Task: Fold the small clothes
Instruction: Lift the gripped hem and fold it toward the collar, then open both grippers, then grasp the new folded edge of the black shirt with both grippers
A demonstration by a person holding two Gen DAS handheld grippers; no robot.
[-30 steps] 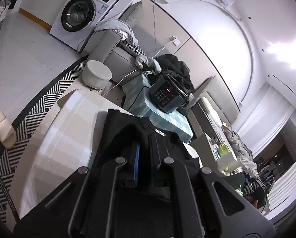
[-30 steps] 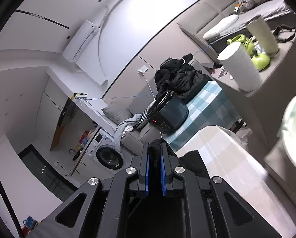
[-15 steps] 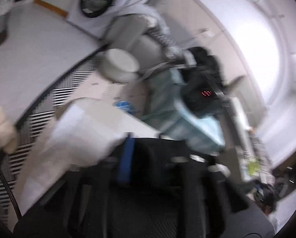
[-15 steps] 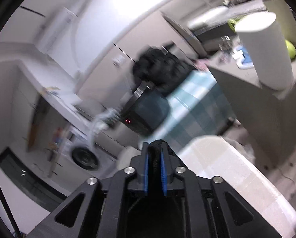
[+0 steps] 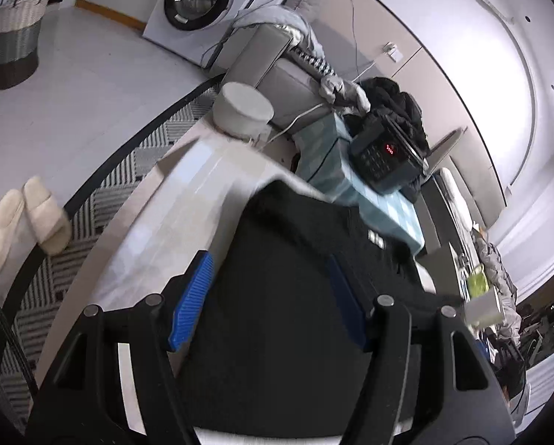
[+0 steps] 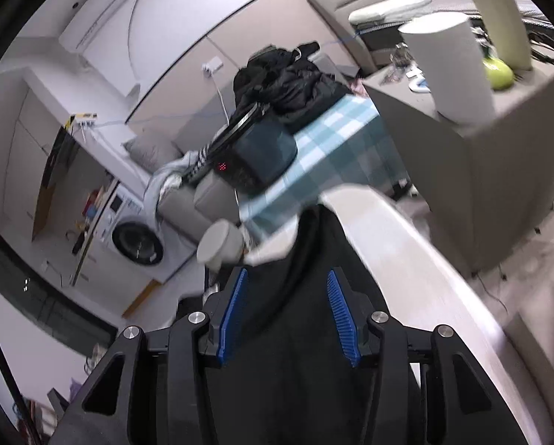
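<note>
- Left wrist view: the left gripper (image 5: 267, 298) has its jaws spread wide and grips nothing; the black garment (image 5: 295, 259) lies flat on the pale table (image 5: 173, 222) beneath and between the blue pads (image 5: 191, 300)
- Left wrist view: the cloth reaches the table's far edge, next to the checked cloth (image 5: 380, 207) and a dark appliance (image 5: 384, 155); any tug that way could likely slide it off
- Right wrist view: the right gripper (image 6: 288, 315) is likewise wide open and empty, with the garment (image 6: 306, 278) running forward between its pads (image 6: 341, 319) along the table (image 6: 406, 244)
- Right wrist view: the frame is blurred, so whether the pads touch the fabric cannot be told
- Risk: with neither gripper holding it, the fold may spring loose; closing on one layer only would drag the top and skew the fold
</note>
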